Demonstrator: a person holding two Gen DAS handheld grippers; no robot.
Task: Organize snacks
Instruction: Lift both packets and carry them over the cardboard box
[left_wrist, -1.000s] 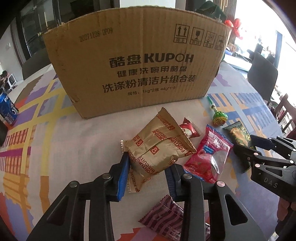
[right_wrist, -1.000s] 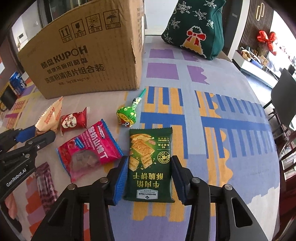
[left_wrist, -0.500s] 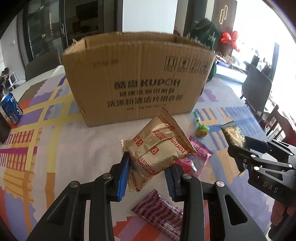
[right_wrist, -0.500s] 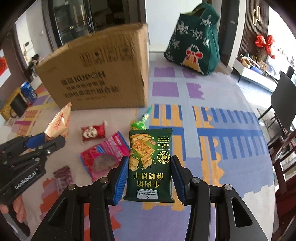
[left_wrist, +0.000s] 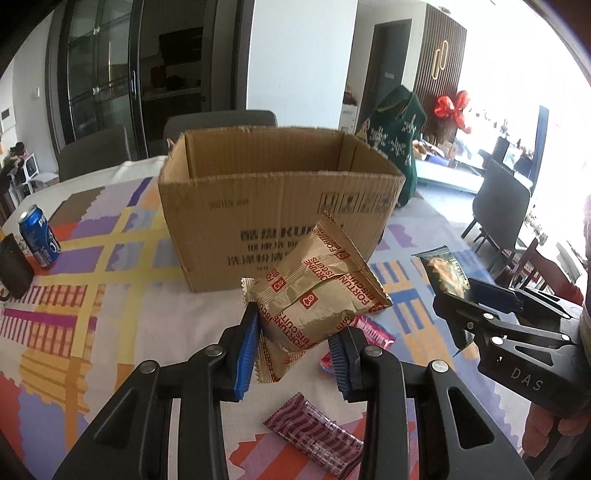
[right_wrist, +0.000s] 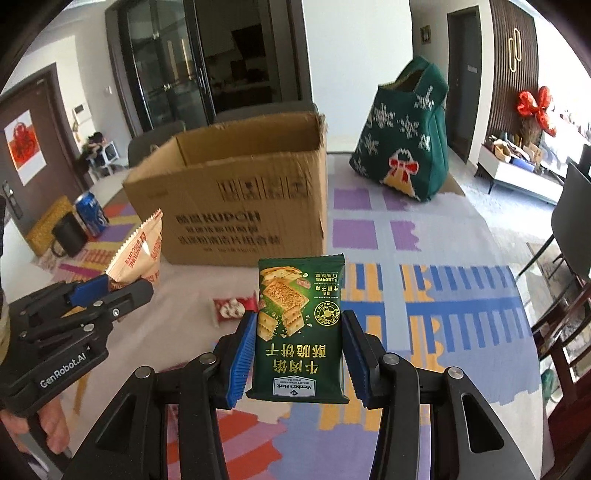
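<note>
My left gripper (left_wrist: 295, 350) is shut on a gold Fortune Biscuit pack (left_wrist: 314, 291) and holds it in the air in front of the open cardboard box (left_wrist: 221, 206). My right gripper (right_wrist: 299, 354) is shut on a green cracker pack (right_wrist: 301, 328), also lifted, in front of the box (right_wrist: 240, 206) and to its right. Each gripper shows in the other's view: the right one (left_wrist: 476, 299) and the left one (right_wrist: 107, 291). A maroon striped pack (left_wrist: 314, 439), a red pack (left_wrist: 369, 332) and a small red candy (right_wrist: 234, 308) lie on the tablecloth.
A blue soda can (left_wrist: 38, 236) and a dark mug (left_wrist: 14, 266) stand at the table's left. A green knitted bag (right_wrist: 402, 136) stands behind the box to the right. Chairs (left_wrist: 502, 206) ring the table.
Both grippers have risen with their packs. The box's open top now shows and the loose snacks on the table have dropped lower in view.
</note>
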